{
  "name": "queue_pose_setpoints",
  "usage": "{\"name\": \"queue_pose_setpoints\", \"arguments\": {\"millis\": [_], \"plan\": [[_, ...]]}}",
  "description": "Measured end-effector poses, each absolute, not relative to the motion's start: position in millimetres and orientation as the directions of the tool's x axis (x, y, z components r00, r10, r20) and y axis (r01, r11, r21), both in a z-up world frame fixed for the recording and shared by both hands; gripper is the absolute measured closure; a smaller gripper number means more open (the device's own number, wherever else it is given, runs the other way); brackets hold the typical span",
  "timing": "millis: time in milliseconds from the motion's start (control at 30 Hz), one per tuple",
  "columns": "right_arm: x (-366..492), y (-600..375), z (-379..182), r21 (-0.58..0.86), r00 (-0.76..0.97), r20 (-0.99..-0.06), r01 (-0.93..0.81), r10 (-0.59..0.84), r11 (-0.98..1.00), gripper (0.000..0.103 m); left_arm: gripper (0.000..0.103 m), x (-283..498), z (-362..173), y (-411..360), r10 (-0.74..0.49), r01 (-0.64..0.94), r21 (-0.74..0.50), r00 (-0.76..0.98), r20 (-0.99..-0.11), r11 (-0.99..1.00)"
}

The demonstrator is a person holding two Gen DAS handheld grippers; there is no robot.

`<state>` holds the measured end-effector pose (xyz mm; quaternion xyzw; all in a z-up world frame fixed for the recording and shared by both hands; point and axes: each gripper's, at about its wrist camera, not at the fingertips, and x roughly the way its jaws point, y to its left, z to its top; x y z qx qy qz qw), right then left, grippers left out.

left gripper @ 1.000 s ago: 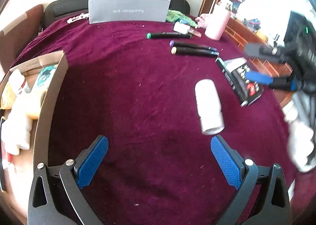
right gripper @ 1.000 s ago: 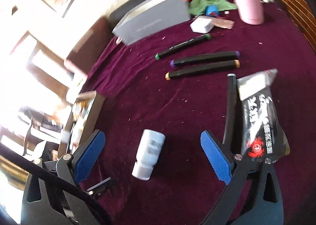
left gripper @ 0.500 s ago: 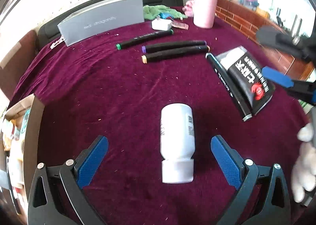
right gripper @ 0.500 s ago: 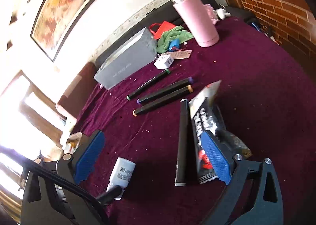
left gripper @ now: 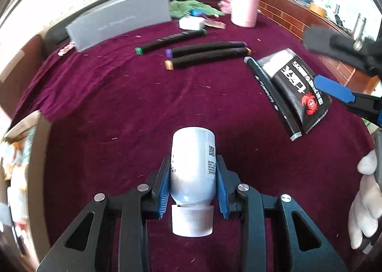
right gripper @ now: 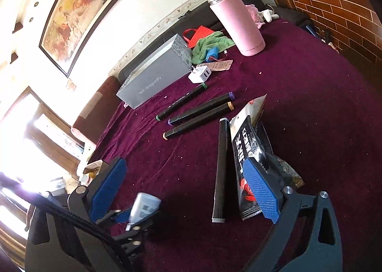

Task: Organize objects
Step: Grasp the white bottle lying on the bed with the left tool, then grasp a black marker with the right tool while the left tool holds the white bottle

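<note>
Lying on its side on the maroon cloth (left gripper: pixel 119 95), the white bottle (left gripper: pixel 193 167) sits right between the left gripper (left gripper: pixel 193 188) pads, cap toward the camera; the jaws have just been closing and now press its body. Right gripper (right gripper: pixel 186 190) is spread wide, hovering by the black snack packet (right gripper: pixel 250 150).

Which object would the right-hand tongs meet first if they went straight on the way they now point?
Probably the black marker lying between the open right tongs, with the black snack packet just beside it under the right pad. Depth is unclear, so bare maroon cloth may come first.
</note>
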<state>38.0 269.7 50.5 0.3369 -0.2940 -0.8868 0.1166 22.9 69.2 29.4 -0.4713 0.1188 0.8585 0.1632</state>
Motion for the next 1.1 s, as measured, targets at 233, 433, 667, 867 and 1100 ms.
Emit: {"name": "queue_pose_setpoints", "arguments": {"millis": [233, 433, 667, 867, 1100], "plan": [[37, 262, 46, 0.552, -0.744, -0.562, -0.011, -0.362, -0.834, 0.004, 0.074, 43, 56, 36, 0.111, -0.318, 0.113, -0.609, -0.785, -0.942], [40, 251, 51, 0.457, -0.769, -0.583, -0.044, -0.262, -0.888, 0.004, 0.074, 54, 65, 8, 0.082, -0.272, 0.132, -0.651, -0.754, -0.953], [38, 220, 68, 0.474, -0.685, -0.605, 0.100, -0.406, -0.875, 0.004, 0.074, 59, 65, -20, 0.068, -0.233, 0.118, -0.661, -0.747, -0.965], [9, 205, 47, 0.378, -0.569, -0.751, 0.043, -0.334, -0.925, 0.004, 0.074, 63, 65, -33, 0.058, -0.215, 0.118, -0.669, -0.741, -0.969], [-8, 220, 20, 0.349, -0.512, -0.816, -0.066, -0.269, -0.935, 0.006, 0.074, 63, 58, -41, 0.069, -0.214, 0.096, -0.650, -0.757, -0.972]]}}
